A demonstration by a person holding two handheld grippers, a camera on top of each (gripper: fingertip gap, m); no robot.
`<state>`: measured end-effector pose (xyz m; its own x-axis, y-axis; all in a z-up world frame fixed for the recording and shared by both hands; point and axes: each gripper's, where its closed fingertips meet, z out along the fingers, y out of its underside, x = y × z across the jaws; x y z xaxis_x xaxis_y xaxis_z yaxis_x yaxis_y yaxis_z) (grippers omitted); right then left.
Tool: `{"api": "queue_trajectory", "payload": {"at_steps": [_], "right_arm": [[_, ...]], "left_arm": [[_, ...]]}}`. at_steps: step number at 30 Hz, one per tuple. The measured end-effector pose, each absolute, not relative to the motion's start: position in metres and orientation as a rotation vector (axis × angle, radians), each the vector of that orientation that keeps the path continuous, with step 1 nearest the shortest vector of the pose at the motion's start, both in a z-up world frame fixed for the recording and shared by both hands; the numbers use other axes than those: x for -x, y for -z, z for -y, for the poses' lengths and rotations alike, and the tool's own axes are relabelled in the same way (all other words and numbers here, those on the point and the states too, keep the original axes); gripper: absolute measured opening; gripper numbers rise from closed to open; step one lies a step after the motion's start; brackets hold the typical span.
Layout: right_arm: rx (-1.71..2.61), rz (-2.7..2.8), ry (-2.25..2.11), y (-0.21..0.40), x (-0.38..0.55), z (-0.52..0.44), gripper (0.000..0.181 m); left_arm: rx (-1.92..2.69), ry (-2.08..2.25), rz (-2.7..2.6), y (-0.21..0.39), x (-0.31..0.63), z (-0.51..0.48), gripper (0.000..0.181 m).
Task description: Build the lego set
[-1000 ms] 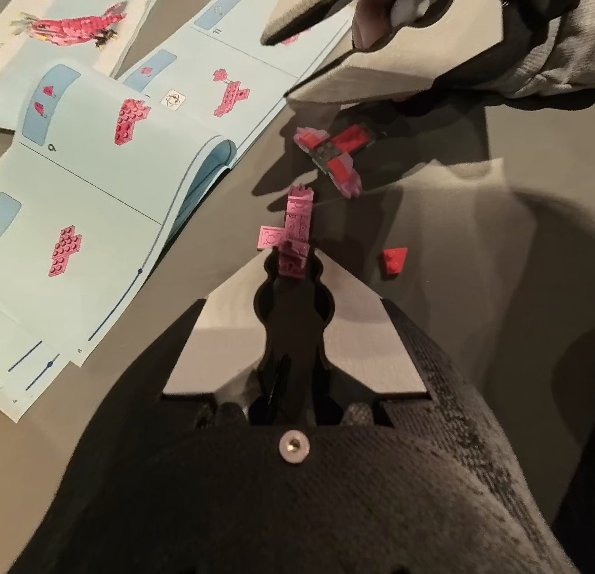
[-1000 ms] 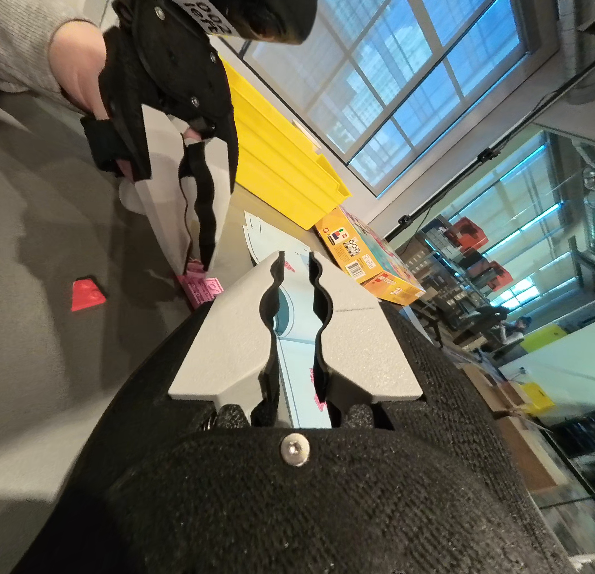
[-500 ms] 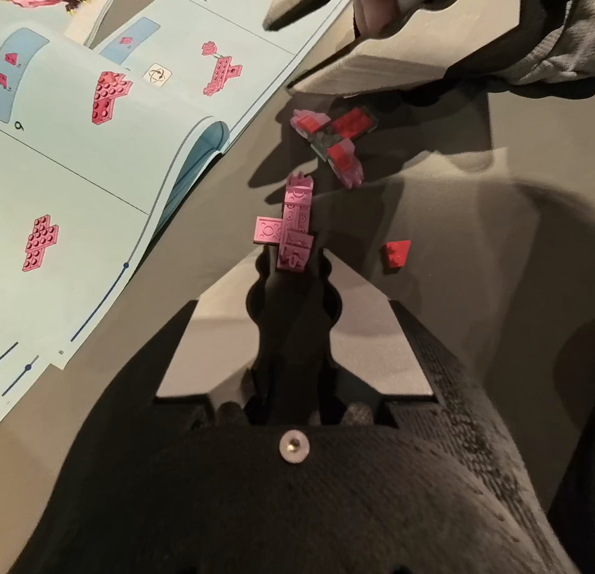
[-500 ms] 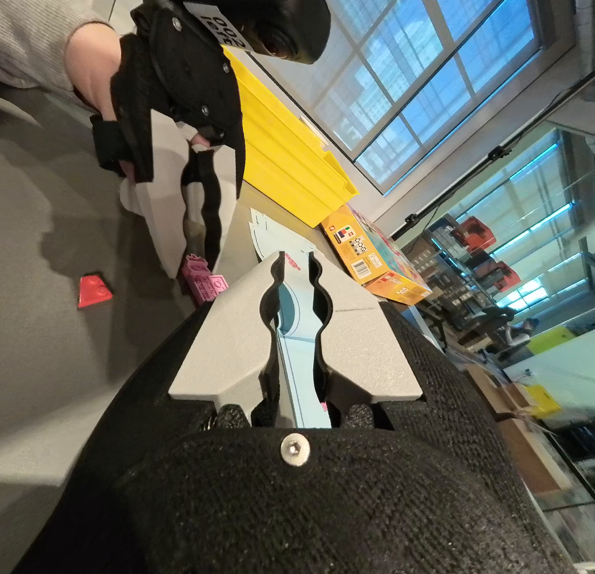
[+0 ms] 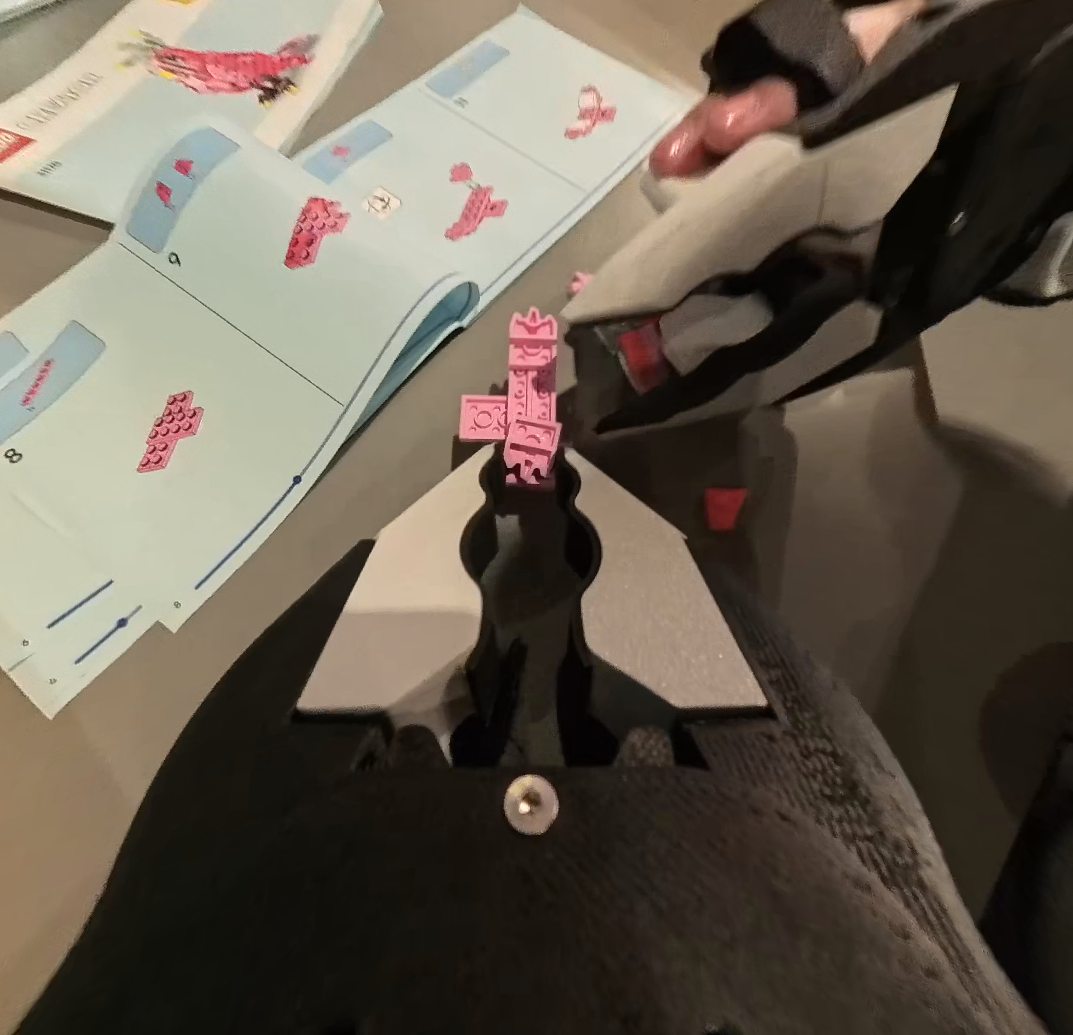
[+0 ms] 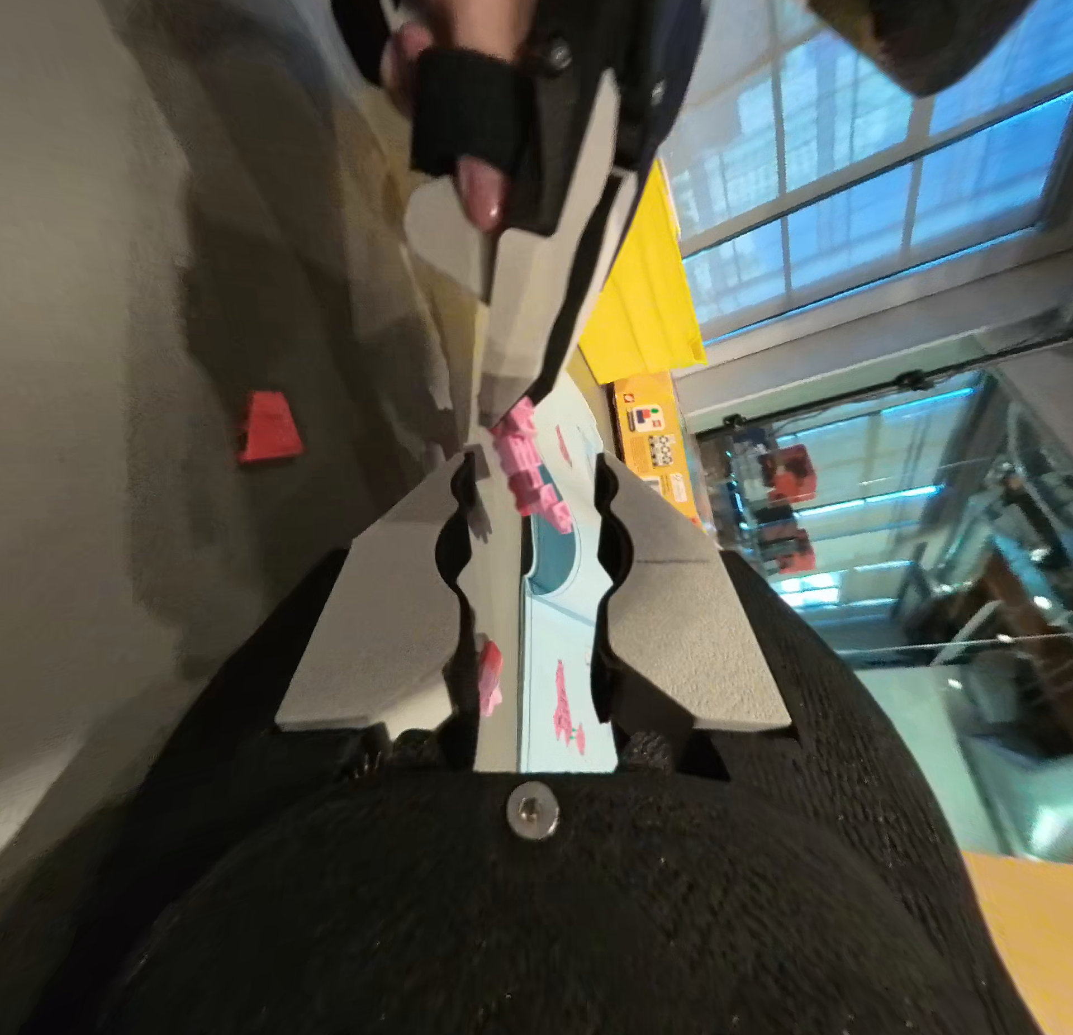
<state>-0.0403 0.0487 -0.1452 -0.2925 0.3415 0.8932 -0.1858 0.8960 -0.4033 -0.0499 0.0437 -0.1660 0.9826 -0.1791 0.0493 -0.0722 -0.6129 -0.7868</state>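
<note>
Grey table (image 5: 145,804), pink cross-shaped lego assembly (image 5: 525,403), undersides showing

Lower end of pink lego assembly (image 5: 529,403) hidden between left tool (image 5: 527,473) fingertips. Right tool (image 5: 592,380) motion-blurred in left wrist view; a red piece (image 5: 638,352) sits partly hidden between its fingers, so shape unclear. In right wrist view a red-pink piece (image 6: 489,679) against that tool's near finger is mostly covered. Instruction booklet (image 5: 244,333) cut off at left edge, cover picture blurred. Orange box (image 6: 653,432) past the tools partly blocked; background shelves blurred.
</note>
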Motion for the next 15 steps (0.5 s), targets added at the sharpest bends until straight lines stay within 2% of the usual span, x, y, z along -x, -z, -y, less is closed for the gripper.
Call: {"api": "queue_trajectory", "payload": {"at_steps": [10, 15], "right_arm": [[0.033, 1.744, -0.126, 0.152, 0.052, -0.064, 0.035], [-0.036, 1.681, 0.02, 0.15, 0.055, -0.07, 0.021]], "left_arm": [[2.223, 0.186, -0.169, 0.151, 0.035, -0.053, 0.016], [2.216, 0.225, -0.208, 0.146, 0.024, -0.055, 0.016]]}}
